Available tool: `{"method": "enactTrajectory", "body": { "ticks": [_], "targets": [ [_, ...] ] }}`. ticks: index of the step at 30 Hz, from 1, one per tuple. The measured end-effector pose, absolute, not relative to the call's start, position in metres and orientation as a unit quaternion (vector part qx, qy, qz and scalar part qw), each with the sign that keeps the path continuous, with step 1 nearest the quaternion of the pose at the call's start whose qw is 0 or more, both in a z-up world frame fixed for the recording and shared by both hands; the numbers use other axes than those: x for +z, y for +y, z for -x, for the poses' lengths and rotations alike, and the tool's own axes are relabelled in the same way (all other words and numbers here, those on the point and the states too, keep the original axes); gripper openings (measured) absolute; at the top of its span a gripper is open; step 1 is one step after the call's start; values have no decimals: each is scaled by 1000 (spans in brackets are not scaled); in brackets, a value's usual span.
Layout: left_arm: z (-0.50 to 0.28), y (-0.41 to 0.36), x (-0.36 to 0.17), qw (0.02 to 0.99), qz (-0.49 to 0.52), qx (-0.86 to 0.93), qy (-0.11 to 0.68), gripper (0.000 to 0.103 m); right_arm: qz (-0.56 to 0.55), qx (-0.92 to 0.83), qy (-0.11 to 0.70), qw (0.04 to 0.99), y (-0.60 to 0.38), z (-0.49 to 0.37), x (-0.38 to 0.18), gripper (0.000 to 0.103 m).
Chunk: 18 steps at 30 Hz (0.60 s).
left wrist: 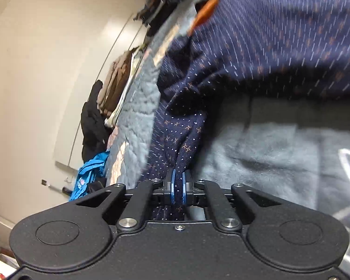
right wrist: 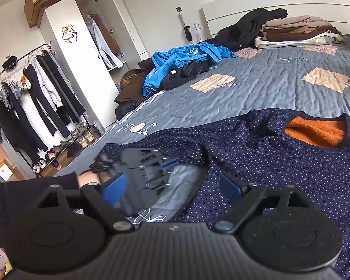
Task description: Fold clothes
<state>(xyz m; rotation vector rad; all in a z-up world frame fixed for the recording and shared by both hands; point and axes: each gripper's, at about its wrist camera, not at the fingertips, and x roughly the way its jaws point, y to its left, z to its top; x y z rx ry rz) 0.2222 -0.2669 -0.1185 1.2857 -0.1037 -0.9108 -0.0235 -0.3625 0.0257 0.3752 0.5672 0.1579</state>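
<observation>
The navy top point(right wrist: 280, 163) is spread on the bed point(right wrist: 256, 88); its sleeve point(left wrist: 182, 144) is clamped in the left gripper point(left wrist: 178, 187), probably for folding inward. The right gripper point(right wrist: 175, 186) is held above, jaws apart.

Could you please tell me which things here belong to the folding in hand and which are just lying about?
In the job:
navy dotted top, orange-lined
left gripper, shut on its fabric
right gripper, open above it

Lying about:
blue jacket
black coat
folded brown stack
clothes rack
</observation>
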Motion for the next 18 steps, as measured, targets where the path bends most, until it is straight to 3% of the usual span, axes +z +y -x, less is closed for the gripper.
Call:
{"method": "enactTrajectory", "body": {
  "ticks": [3, 6, 7, 9, 11, 14, 18],
  "targets": [
    [-220, -265, -116, 687, -594, -418, -34, 6, -186, 75, 277, 940, -365, 24, 26, 87],
    [-219, -269, -129, 664, -617, -422, 6, 14, -187, 77, 277, 939, -365, 23, 28, 88],
    [-217, -271, -133, 656, -622, -427, 21, 27, -186, 78, 277, 939, -365, 23, 28, 88],
    [-211, -267, -130, 655, -611, -444, 21, 35, -183, 81, 276, 940, -363, 23, 29, 88],
    [-211, -266, -110, 673, -573, -467, 40, 47, -182, 83, 274, 941, -363, 23, 31, 88],
    [-214, -267, -76, 701, -508, -497, 66, 55, -184, 80, 270, 942, -368, 24, 32, 88],
    [-233, -299, -30, 737, -423, -518, 94, 56, -196, 65, 270, 940, -381, 25, 29, 88]
  ]
}}
